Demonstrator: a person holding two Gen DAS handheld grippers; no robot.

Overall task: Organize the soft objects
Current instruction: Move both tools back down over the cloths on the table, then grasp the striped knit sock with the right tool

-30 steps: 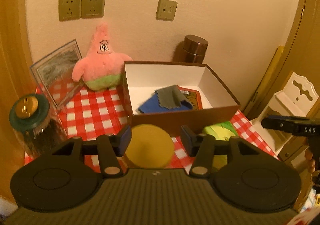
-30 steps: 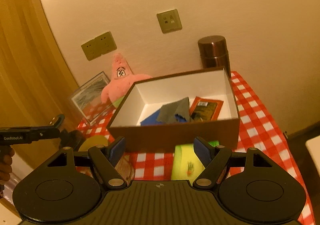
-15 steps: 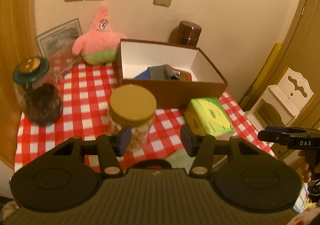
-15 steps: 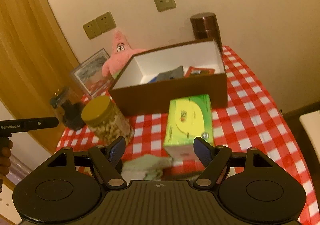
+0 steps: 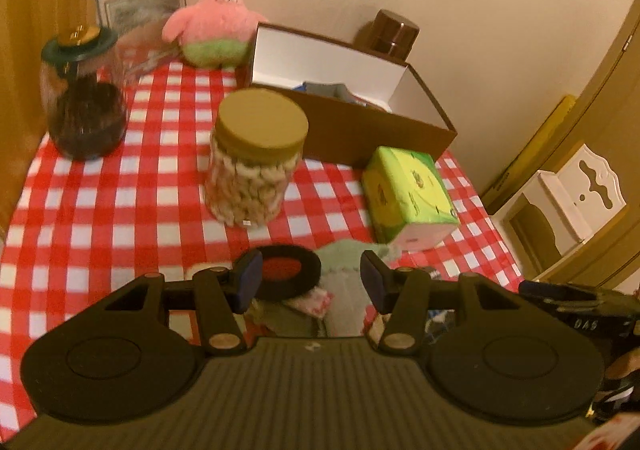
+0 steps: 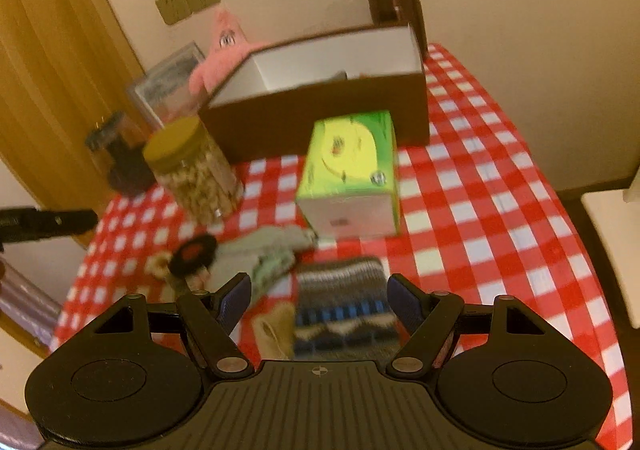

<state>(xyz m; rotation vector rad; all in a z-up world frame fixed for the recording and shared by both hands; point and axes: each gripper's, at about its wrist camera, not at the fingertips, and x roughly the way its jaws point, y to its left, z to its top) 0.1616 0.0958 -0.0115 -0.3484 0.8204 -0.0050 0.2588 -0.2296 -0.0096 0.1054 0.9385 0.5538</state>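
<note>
A brown box [image 5: 360,130] [image 6: 320,118] with a white inside stands at the back of the checked table and holds folded cloths. A pale green sock [image 5: 340,254] [image 6: 272,250] lies near the table's front, beside a black ring with a red middle [image 5: 288,270] [image 6: 192,254]. A striped knitted piece [image 6: 340,298] lies under my right gripper [image 6: 318,298], whose jaws stand open above it. My left gripper [image 5: 310,280] is open over the green sock and the ring, with nothing gripped. A pink star plush [image 5: 216,30] [image 6: 224,54] leans at the back wall.
A jar with a tan lid [image 5: 256,158] [image 6: 192,174] and a dark jar with a green lid [image 5: 84,98] stand on the left. A green tissue box [image 5: 408,194] [image 6: 352,178] sits before the brown box. A brown canister [image 5: 392,34] stands behind it.
Both grippers have pulled back from the box and sunk toward the table's front. The sock, ring and knitted piece have come into view. Neither gripper's opening has changed.
</note>
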